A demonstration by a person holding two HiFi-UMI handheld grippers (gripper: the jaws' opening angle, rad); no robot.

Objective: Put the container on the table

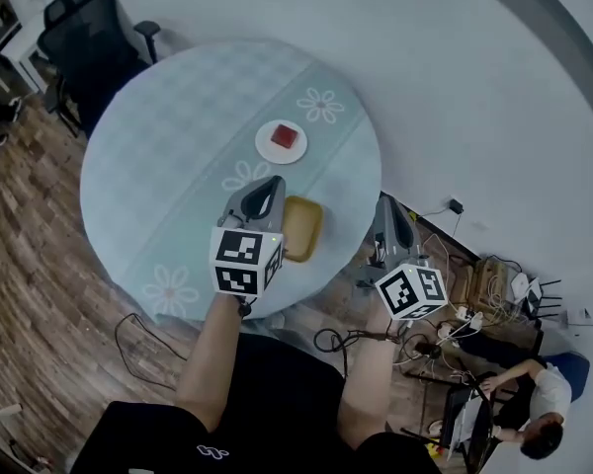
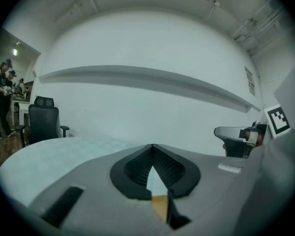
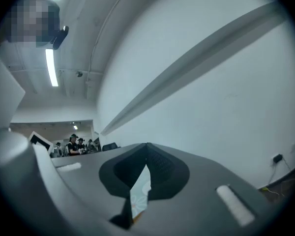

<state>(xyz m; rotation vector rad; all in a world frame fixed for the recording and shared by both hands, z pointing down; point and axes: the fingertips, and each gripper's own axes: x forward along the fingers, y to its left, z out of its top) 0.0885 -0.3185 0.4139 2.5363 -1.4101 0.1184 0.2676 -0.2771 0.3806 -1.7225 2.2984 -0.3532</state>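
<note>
A yellow, shallow container lies on the round table near its front right edge. My left gripper hovers above the table just left of the container, jaws together, nothing in them. In the left gripper view the left gripper points level over the tabletop, and a sliver of the yellow container shows below its shut jaws. My right gripper is off the table's right edge, apart from the container. In the right gripper view the right gripper faces a white wall, shut and empty.
A white plate with a red block sits mid-table, beyond the container. A black office chair stands at the table's far left. Cables and power strips litter the floor on the right, near a seated person.
</note>
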